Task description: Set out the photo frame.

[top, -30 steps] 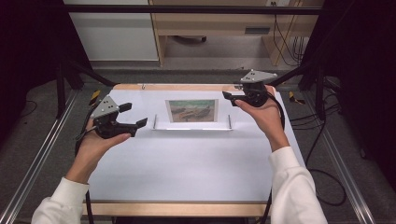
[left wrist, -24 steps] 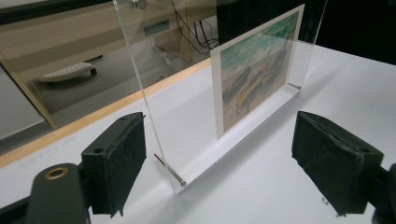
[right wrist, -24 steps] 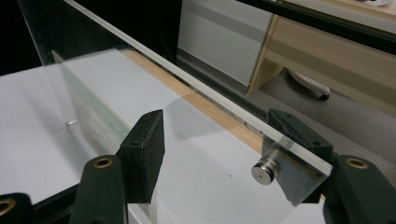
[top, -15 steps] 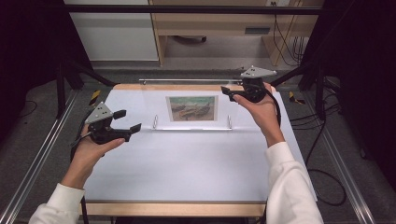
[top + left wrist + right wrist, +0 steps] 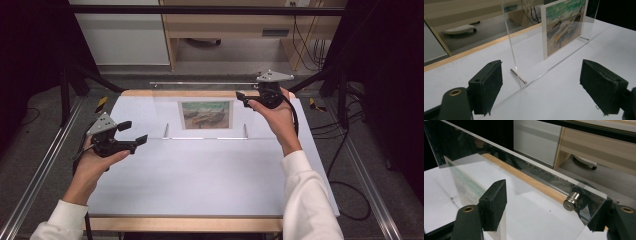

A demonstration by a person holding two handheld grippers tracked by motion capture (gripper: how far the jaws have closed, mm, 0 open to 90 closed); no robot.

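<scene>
Claw on the right [image 5: 243, 98] sits at the upper right of the high view, at the top right corner of the clear acrylic frame [image 5: 160, 107]. Its jaws have just been opening; in the right gripper view they stand apart on either side of the frame's top edge, the near pad clear of the pane, and the far pad's contact behind the acrylic cannot be told. A metal standoff [image 5: 571, 200] shows at that corner.

Left claw [image 5: 134, 133] hangs at the left middle of the high view, jaws wide and holding nothing, just left of the frame's lower left corner. In the left gripper view a metal pin [image 5: 518, 76] sticks out at the pane's foot between the jaws.

Upright on the white bench [image 5: 200, 185], the frame stands in the upper centre with a boat picture [image 5: 206, 114] sandwiched inside.
</scene>
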